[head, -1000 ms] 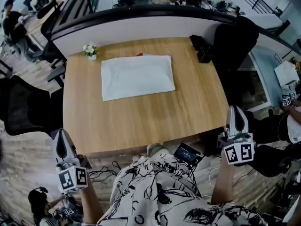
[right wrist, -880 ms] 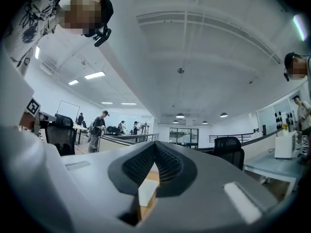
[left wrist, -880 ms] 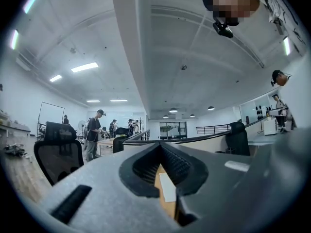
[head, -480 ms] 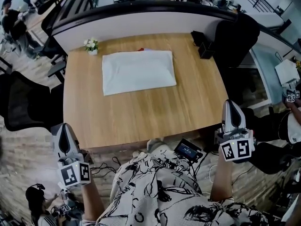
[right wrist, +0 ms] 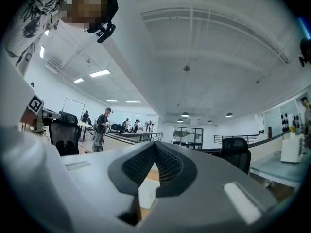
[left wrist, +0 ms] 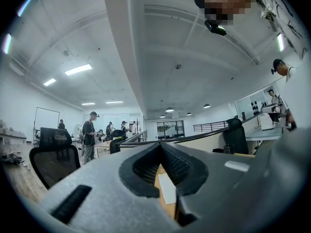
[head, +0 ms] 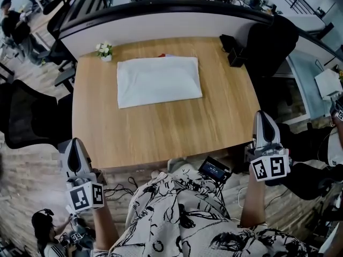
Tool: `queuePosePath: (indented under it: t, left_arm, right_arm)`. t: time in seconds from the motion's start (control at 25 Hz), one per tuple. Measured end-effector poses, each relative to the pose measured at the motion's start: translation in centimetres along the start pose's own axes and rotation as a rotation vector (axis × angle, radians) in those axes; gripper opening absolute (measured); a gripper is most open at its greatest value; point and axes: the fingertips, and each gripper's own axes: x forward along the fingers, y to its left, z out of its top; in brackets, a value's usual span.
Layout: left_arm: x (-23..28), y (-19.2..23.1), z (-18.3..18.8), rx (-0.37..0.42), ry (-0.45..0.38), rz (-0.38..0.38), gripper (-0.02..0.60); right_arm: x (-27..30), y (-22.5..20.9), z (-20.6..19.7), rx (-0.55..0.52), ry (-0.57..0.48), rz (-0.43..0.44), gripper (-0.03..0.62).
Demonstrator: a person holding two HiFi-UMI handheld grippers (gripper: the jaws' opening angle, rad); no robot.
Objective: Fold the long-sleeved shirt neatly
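The white long-sleeved shirt [head: 159,81] lies folded into a flat rectangle on the far half of the wooden table [head: 161,130]. A bit of red shows at its far edge. My left gripper [head: 72,153] is held off the table's near left corner, shut and empty. My right gripper [head: 265,126] hovers off the near right edge, also shut with nothing in it. Through the left gripper [left wrist: 159,148] I see a sliver of the shirt [left wrist: 166,188] between the jaw bases; the right gripper [right wrist: 155,147] shows the same white shirt [right wrist: 146,194].
A small pot of white flowers [head: 104,51] stands at the table's far left corner. Black items [head: 232,51] sit at the far right corner. Office chairs [head: 27,116] flank the table. A dark device [head: 214,170] and cables lie below the near edge.
Both grippers stay shut and empty. The right gripper has drifted slightly up and left in the head view. The shirt has not moved.
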Motion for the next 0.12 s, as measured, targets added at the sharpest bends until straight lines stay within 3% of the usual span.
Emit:
queuePosePath:
  t: [0.12]
  left_arm:
    - [0.51, 0.11, -0.11, 0.002, -0.004, -0.002, 0.004]
  right_arm:
    - [0.62, -0.04, -0.18, -0.005, 0.006, 0.002, 0.006]
